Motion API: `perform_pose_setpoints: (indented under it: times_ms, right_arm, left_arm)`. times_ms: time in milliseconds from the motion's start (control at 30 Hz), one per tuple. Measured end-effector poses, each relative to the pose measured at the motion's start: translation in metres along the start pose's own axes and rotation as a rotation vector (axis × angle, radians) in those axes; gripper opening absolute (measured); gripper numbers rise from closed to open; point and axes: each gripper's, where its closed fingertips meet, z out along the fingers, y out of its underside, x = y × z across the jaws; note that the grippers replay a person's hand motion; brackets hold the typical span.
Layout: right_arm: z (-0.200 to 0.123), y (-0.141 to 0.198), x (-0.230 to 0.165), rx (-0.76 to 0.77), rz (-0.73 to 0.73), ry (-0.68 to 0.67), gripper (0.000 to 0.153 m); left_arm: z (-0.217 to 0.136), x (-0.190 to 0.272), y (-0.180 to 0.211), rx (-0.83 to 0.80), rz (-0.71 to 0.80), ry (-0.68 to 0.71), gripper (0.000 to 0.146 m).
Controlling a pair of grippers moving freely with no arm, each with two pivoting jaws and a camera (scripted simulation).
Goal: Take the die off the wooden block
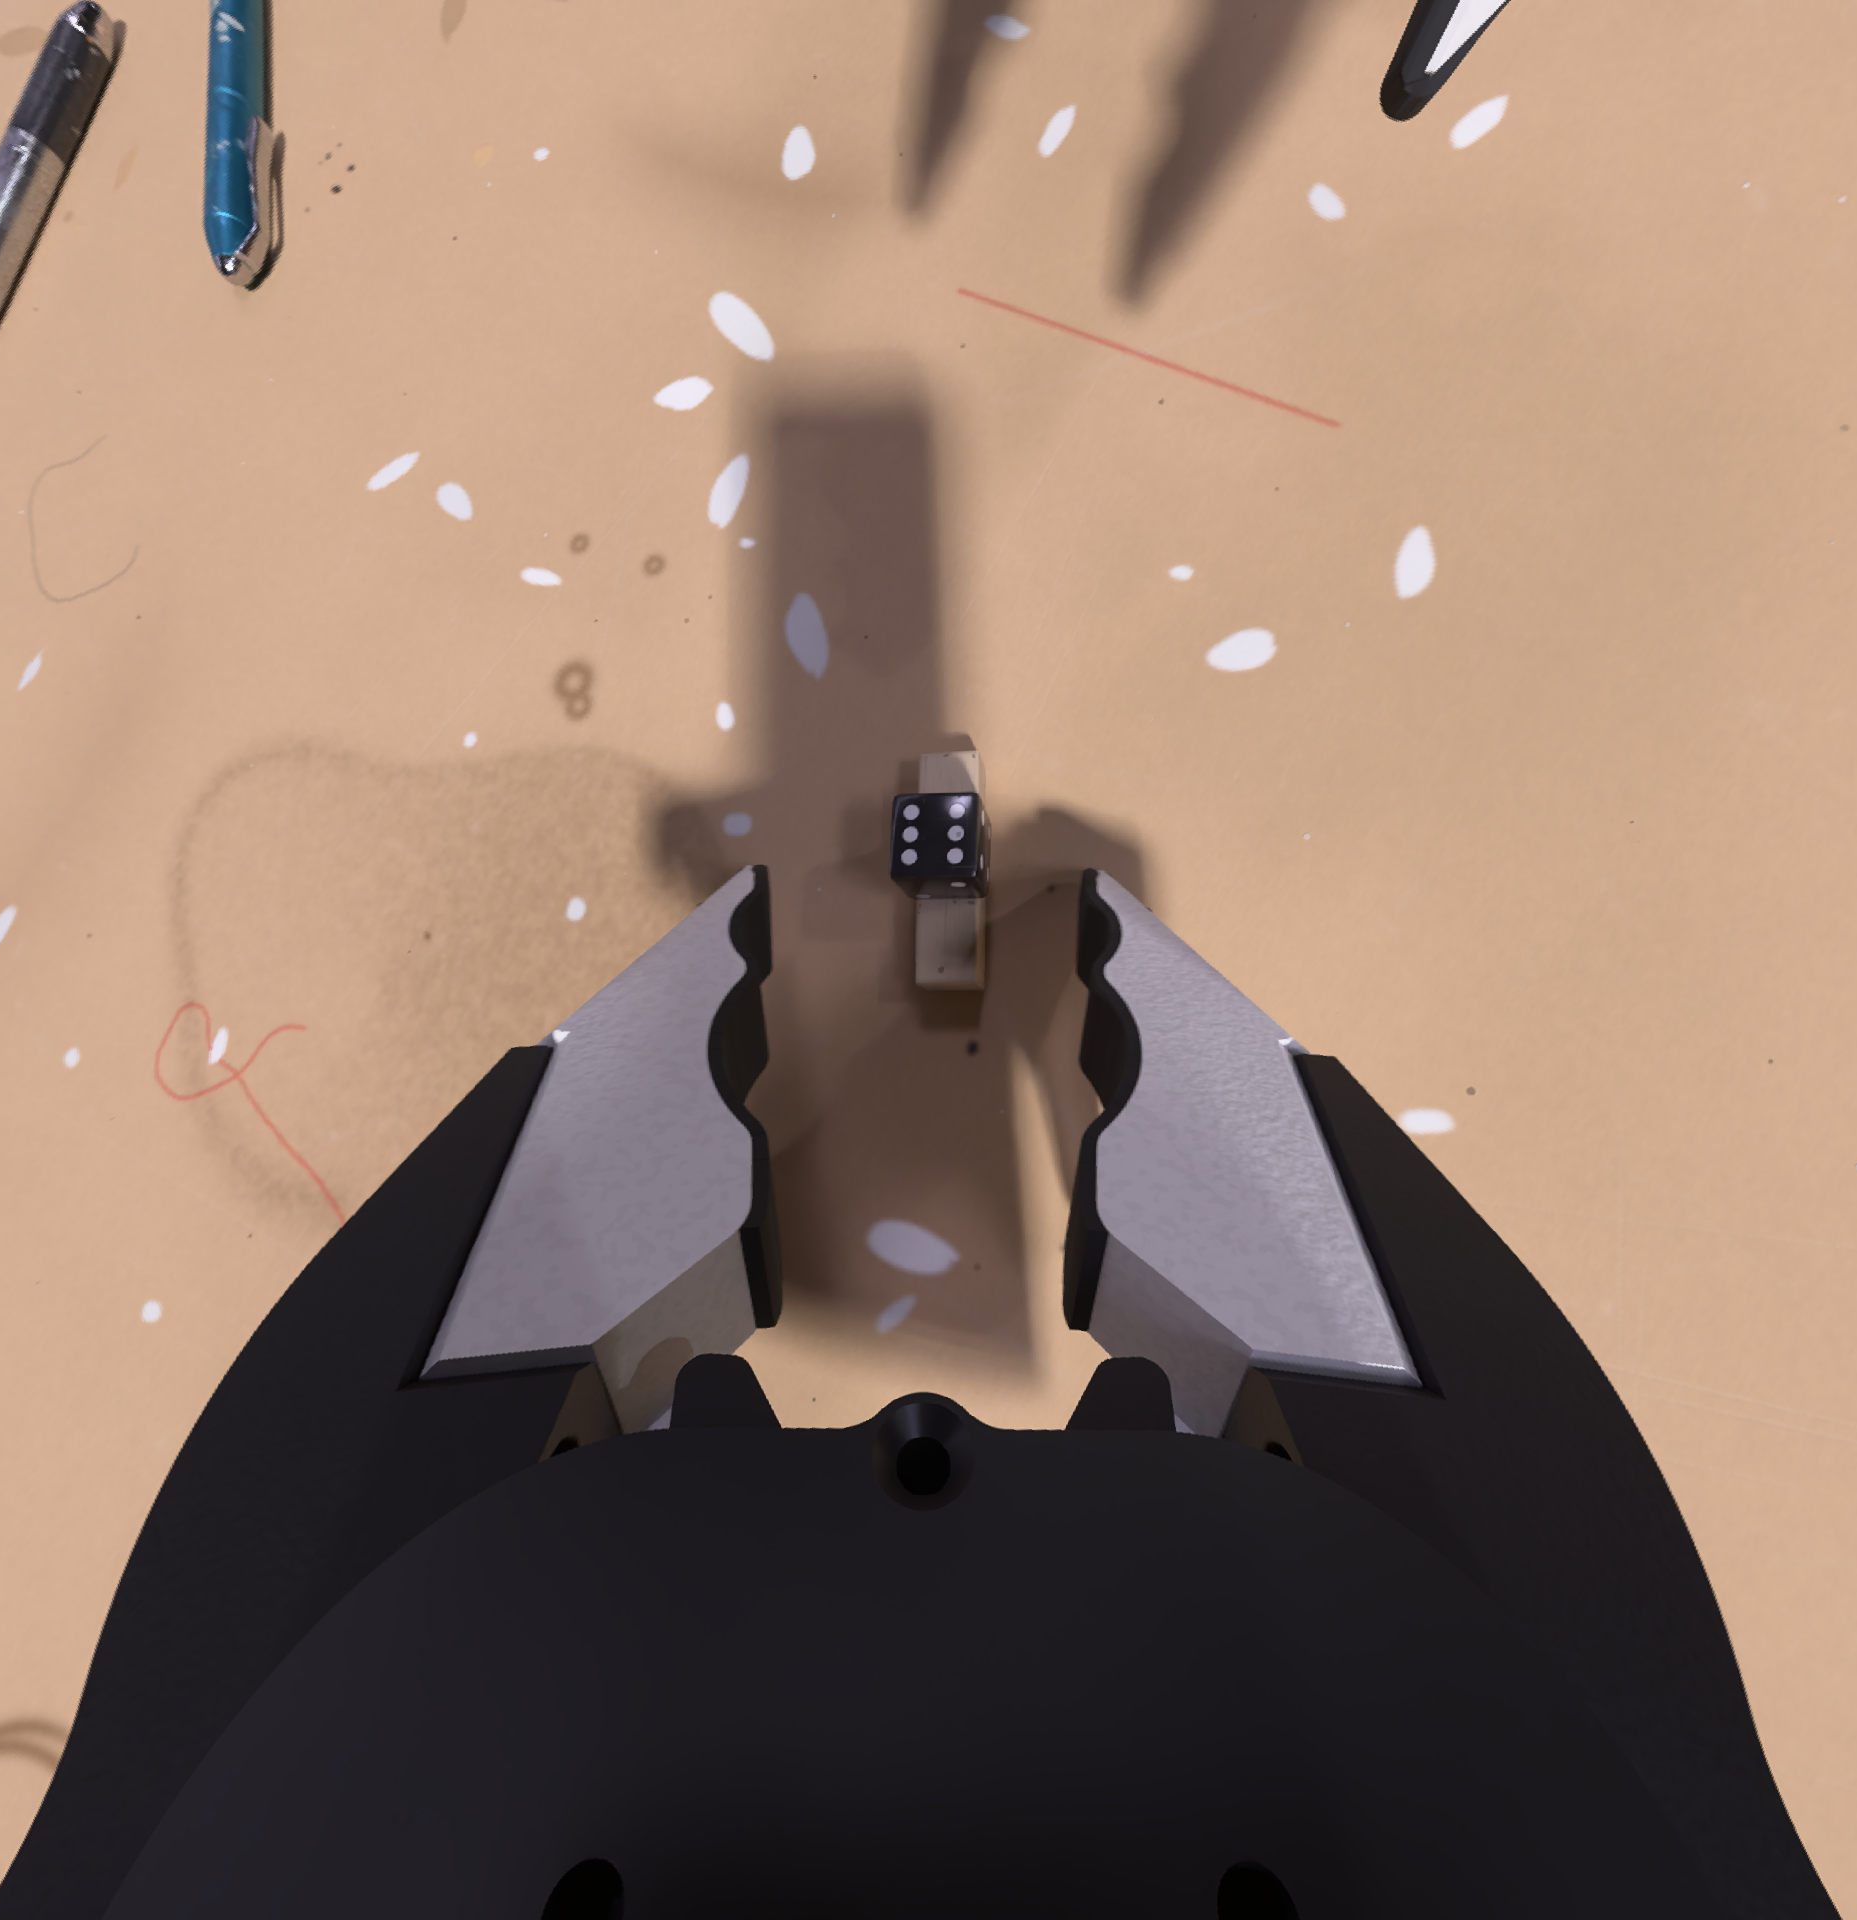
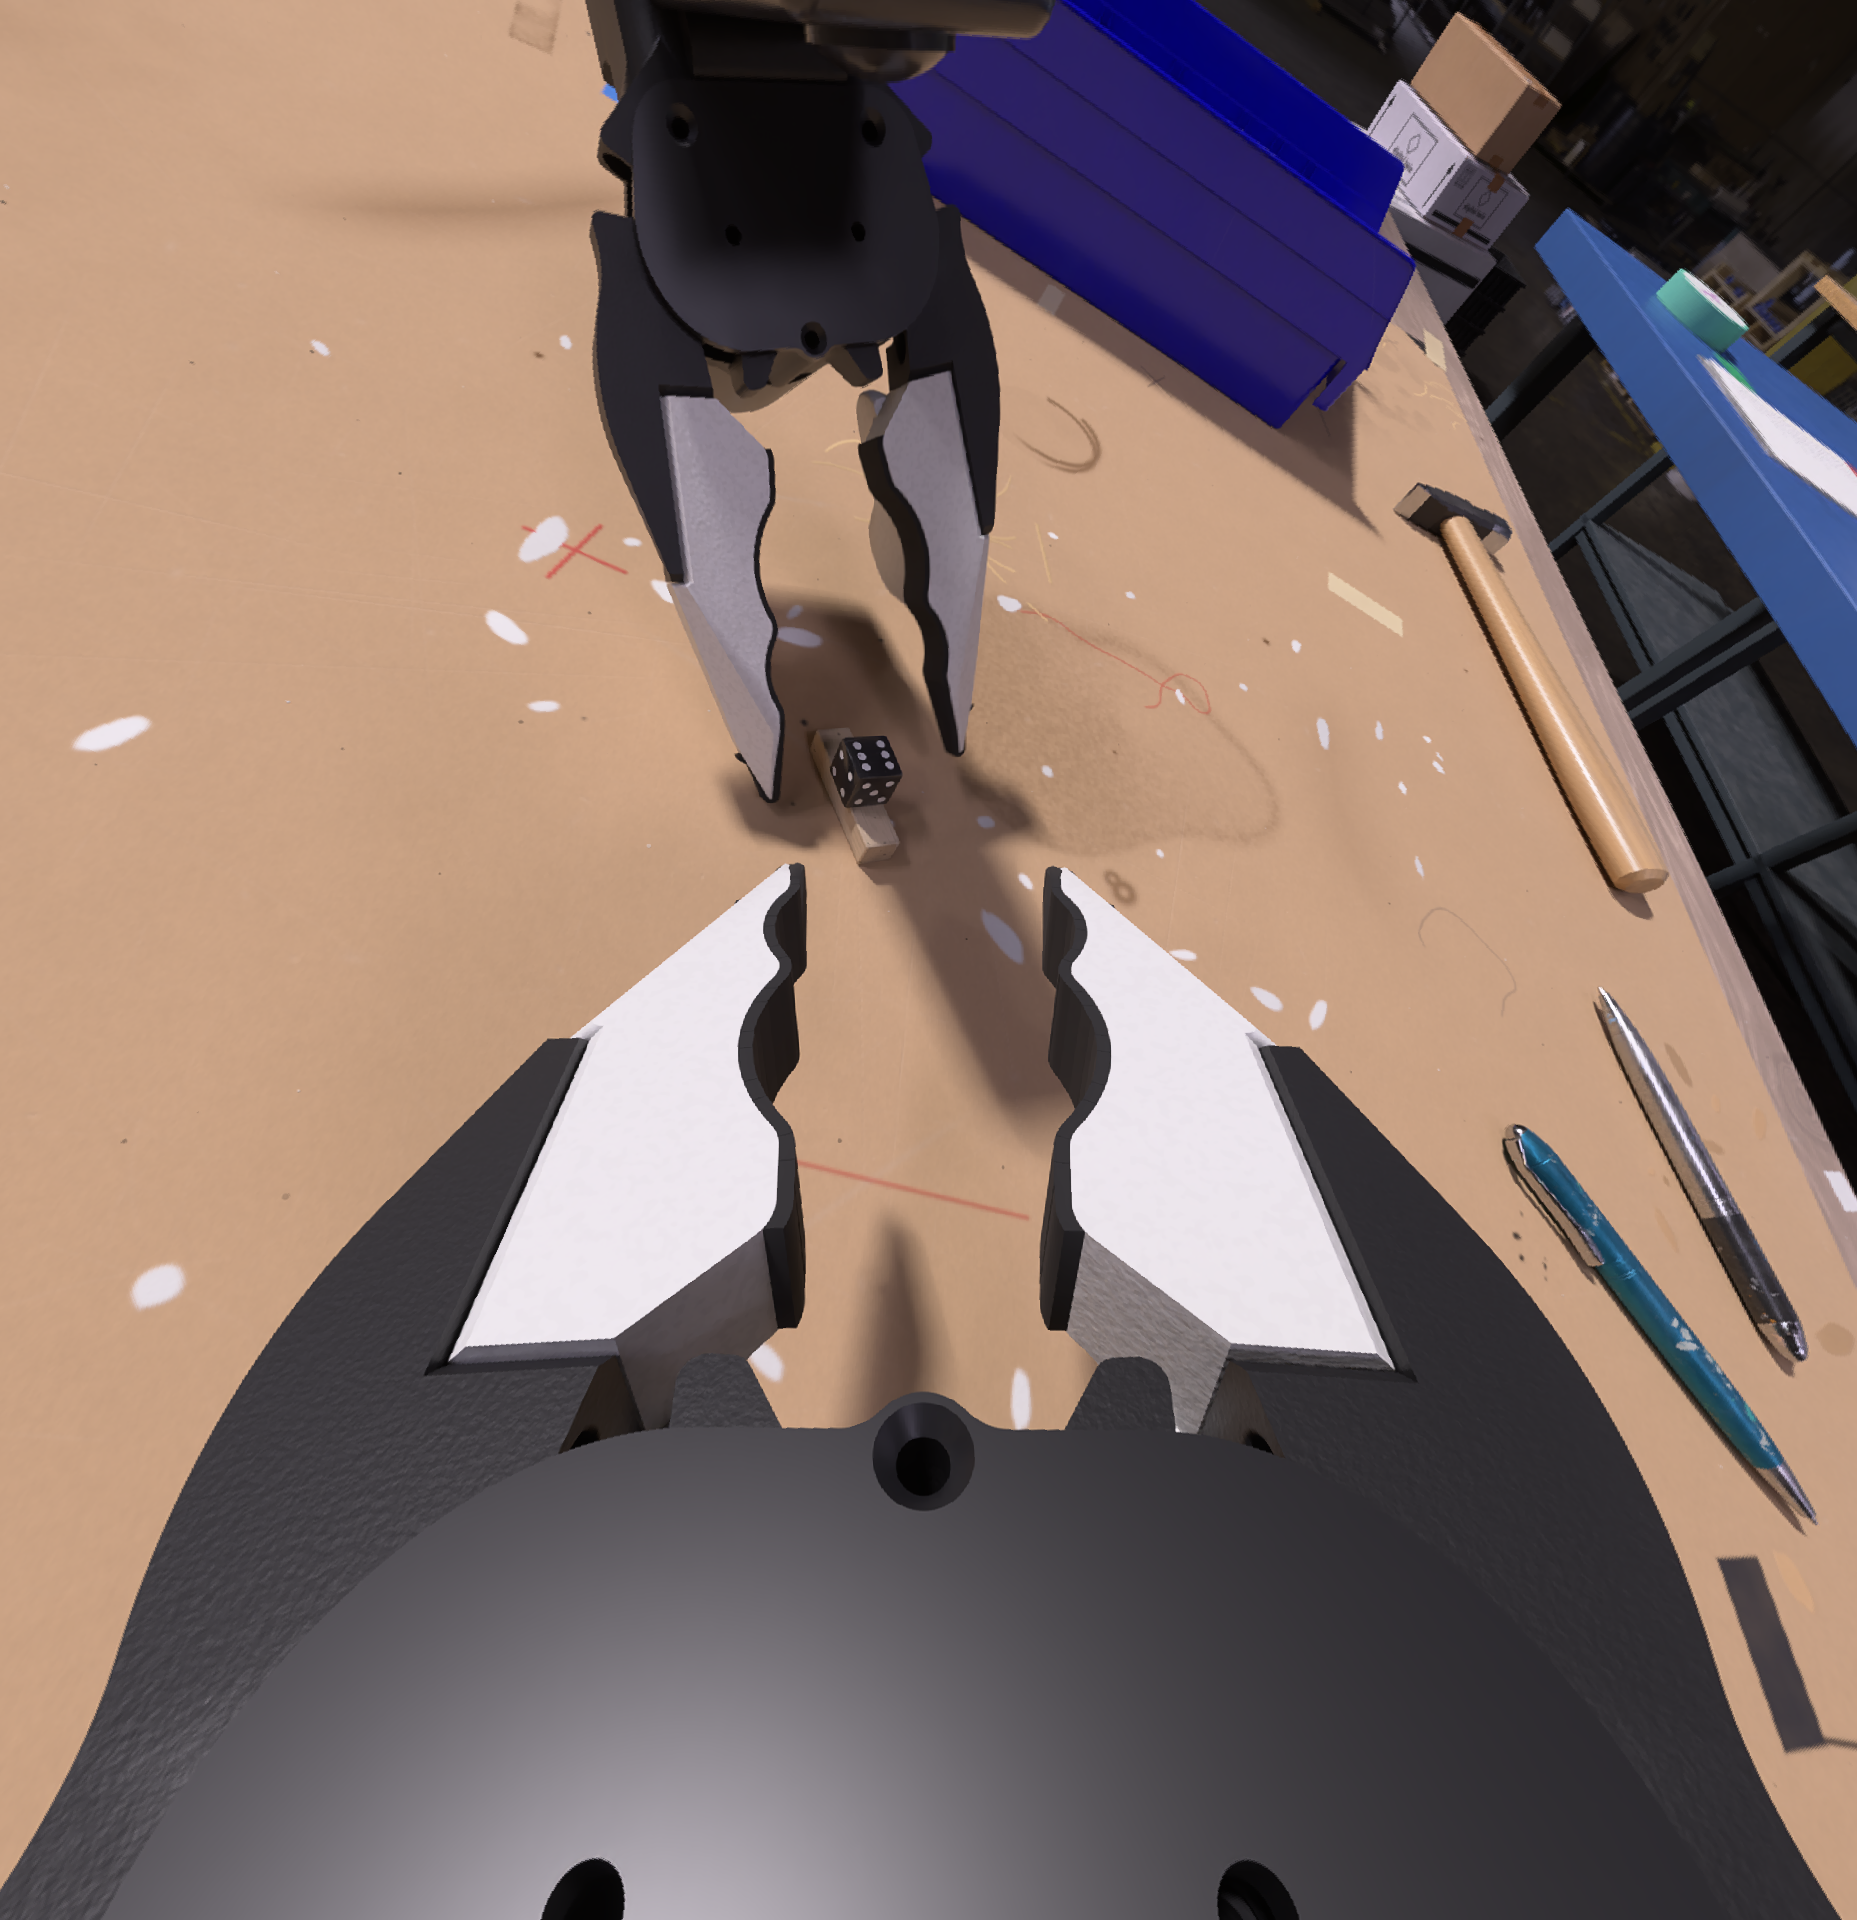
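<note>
A black die (image 1: 938, 840) with white pips sits on a small pale wooden block (image 1: 949, 940) lying on the tan table. My left gripper (image 1: 924, 883) is open and points down, with its fingertips on either side of the die and block and close to the table. In the right wrist view the left gripper (image 2: 862, 771) straddles the die (image 2: 867, 771) and the block (image 2: 874, 831). My right gripper (image 2: 922, 878) is open and empty, a short way in front of the block. One of its fingertips (image 1: 1433, 52) shows at the top of the left wrist view.
A blue pen (image 2: 1651, 1314) and a silver pen (image 2: 1698, 1174) lie at the right; both also show in the left wrist view, blue pen (image 1: 236, 135), silver pen (image 1: 30, 177). A hammer (image 2: 1526, 665) lies near the table's right edge. A blue bin (image 2: 1163, 197) stands behind.
</note>
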Motion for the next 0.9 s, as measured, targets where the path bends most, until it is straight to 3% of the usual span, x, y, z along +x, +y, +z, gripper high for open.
perform_pose_setpoints:
  times_ms: [133,267,333,900]
  right_arm:
    - [0.0,0.001,0.0,-0.002,0.004,-0.001,0.046]
    - [0.0,0.002,0.001,-0.006,0.005,-0.001,0.046]
    - [0.001,0.002,0.001,-0.007,0.007,0.0,0.046]
    - [0.005,0.005,-0.005,-0.02,0.006,-0.021,0.045]
  left_arm:
    - [0.004,0.0,-0.003,0.006,-0.007,0.002,0.036]
    - [0.005,0.0,-0.005,0.013,0.008,-0.007,0.035]
    - [0.002,0.0,-0.008,0.035,0.017,-0.013,0.017]
    - [-0.008,-0.002,-0.008,0.059,0.012,-0.039,0.017]
